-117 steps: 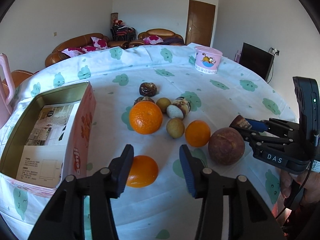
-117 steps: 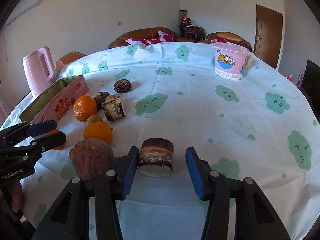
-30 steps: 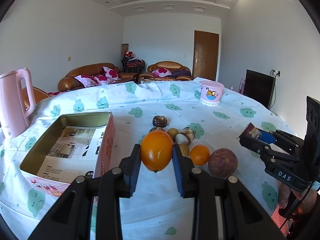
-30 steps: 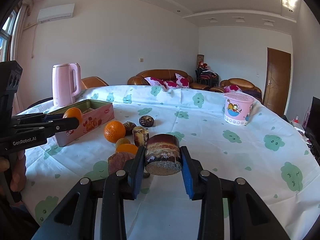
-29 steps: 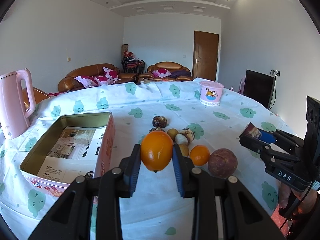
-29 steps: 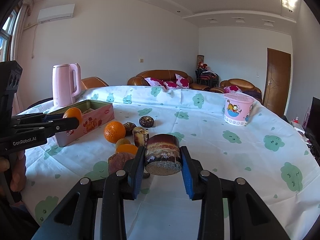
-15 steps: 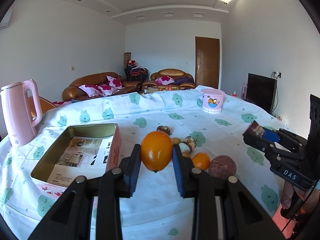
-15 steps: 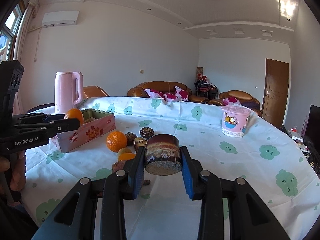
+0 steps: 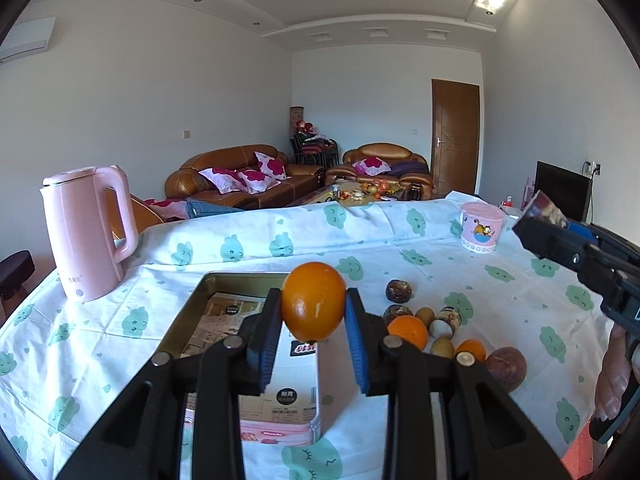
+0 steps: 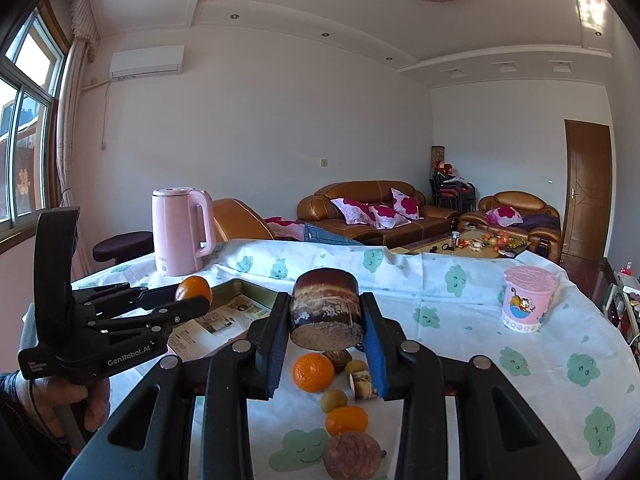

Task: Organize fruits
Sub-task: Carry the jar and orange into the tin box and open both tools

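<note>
left wrist: left gripper (image 9: 313,320) clamps orange (image 9: 313,301) above tin (image 9: 208,280).

Left hand-held gripper (image 9: 313,336) is raised, its blue pads (image 9: 269,340) pressed against both sides of an orange (image 9: 313,300). Right hand-held gripper (image 10: 326,334) is lifted too, its 2 fingers (image 10: 374,344) pinching a brown cylindrical chunk (image 10: 326,309). A bare hand (image 10: 70,400) grips the left handle from below.
</note>
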{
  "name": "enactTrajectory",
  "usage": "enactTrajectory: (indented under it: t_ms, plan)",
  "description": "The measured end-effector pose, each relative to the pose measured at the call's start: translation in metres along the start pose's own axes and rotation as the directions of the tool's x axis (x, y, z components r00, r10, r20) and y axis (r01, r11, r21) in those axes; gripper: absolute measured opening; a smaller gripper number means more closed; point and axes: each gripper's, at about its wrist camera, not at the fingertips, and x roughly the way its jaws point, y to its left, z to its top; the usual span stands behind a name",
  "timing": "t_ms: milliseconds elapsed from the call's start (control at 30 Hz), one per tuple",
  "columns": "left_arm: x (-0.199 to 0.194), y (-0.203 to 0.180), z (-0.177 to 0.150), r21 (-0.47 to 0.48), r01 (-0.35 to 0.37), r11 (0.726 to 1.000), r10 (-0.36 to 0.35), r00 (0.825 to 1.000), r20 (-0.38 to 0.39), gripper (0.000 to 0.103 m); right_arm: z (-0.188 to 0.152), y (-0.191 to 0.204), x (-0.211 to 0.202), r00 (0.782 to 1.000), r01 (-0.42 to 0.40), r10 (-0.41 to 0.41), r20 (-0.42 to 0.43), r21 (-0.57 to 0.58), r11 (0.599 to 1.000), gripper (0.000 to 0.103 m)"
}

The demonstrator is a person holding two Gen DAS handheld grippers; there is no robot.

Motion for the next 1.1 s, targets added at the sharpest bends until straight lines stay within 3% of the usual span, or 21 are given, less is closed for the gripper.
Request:
enactTrajectory:
  t_ms: [300,567,1100]
  plan:
    - [0.017,0.037,0.015,-0.035,-0.067,0.997,0.066,0.998,-0.021,0.032,0.035,0.041,0.038,0.997,-0.078,0.078,-0.007,-0.058,0.995,0.037]
    - [0.042,0.06,0.018,-0.041,-0.131,0.991,0.128,0.99,-0.056,0.032,0.057,0.052,0.087,0.995,-0.101,0.101,-0.025,-0.013,0.995,0.037]
    - [0.075,0.073,-0.006,-0.038,-0.142,0.989,0.132,0.974,-0.181,0.032,0.005,0.073,0.171,0.973,-0.113,0.125,-0.194,0.071,0.991,0.037]
